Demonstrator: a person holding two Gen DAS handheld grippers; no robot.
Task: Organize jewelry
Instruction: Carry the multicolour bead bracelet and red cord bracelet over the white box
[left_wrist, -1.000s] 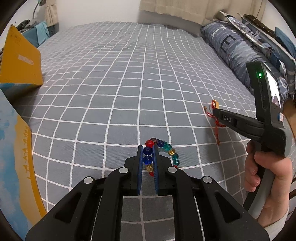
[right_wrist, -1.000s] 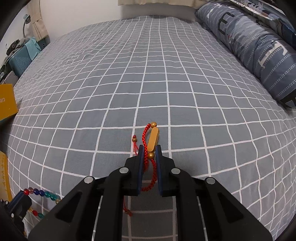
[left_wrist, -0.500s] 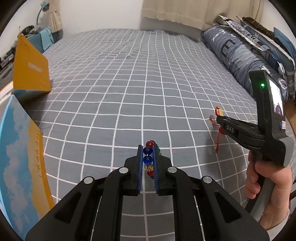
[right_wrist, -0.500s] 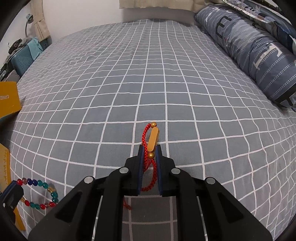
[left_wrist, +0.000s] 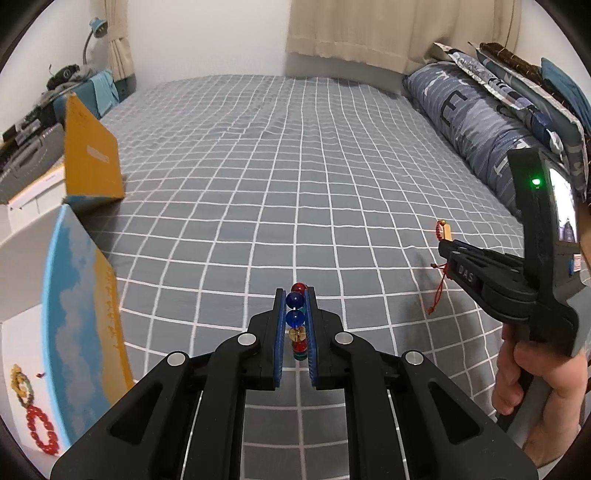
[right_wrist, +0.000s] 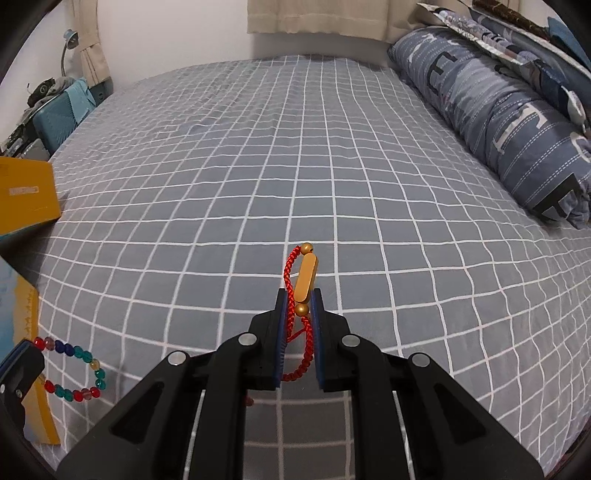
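The left hand-held gripper (left_wrist: 295, 317) is clamping one glassy round-beaded bracelet (left_wrist: 296, 320); the right hand-held gripper (right_wrist: 299, 314) is pinching one braided red cord bracelet (right_wrist: 303, 284).

Multicoloured glass bead bracelet (left_wrist: 296, 322): lower loop hidden behind pads. Red braided cord bracelet with gold bar (right_wrist: 305, 280): tail runs under gripper body. Blue-and-yellow open box (left_wrist: 79, 321) cut by frame edge; small bracelets inside blurred.
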